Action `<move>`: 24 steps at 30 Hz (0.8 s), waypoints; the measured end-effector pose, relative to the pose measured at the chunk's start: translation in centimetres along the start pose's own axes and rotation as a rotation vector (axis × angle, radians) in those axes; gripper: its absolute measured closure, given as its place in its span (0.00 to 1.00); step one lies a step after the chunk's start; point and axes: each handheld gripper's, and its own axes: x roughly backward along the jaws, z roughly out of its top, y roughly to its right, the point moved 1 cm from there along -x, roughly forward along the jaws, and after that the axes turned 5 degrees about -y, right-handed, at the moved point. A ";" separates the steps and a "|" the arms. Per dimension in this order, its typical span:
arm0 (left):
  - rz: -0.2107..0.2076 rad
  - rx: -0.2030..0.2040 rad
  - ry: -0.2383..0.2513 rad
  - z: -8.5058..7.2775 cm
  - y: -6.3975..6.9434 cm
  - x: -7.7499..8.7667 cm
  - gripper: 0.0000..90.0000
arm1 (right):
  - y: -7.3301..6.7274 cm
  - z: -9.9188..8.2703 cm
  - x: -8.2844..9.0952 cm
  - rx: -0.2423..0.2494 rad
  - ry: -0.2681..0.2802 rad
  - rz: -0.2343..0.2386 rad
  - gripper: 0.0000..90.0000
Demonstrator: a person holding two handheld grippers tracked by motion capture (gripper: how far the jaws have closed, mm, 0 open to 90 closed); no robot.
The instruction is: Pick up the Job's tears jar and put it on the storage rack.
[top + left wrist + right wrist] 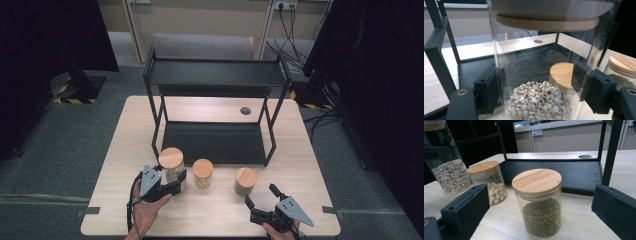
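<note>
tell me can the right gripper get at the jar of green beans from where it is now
Probably yes. The right gripper is open and points at the green bean jar, which stands alone on the table with bare wood between. The small jar stands apart to its side.

The tall jar [536, 75] clamped between the left gripper's [172, 186] matt black plastic jaws is clear, glossy glass, holding dull, pale, rounded grains; its lid is pale wood with a rough cork-like rim beneath. Just ahead of the right gripper [541, 212], whose pads look matt, slightly grainy black, stands a shorter glass jar [539, 205] of matt green beans under a smooth, fine-grained wooden lid. Beyond both, the rack [215, 142] is matt black metal on a light wood-grain table [300, 165].
</note>
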 end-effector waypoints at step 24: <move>0.068 0.005 -0.017 3.2 -1.0 -5.8 0.28 | 0.1 0.0 0.1 -0.005 0.007 0.006 0.02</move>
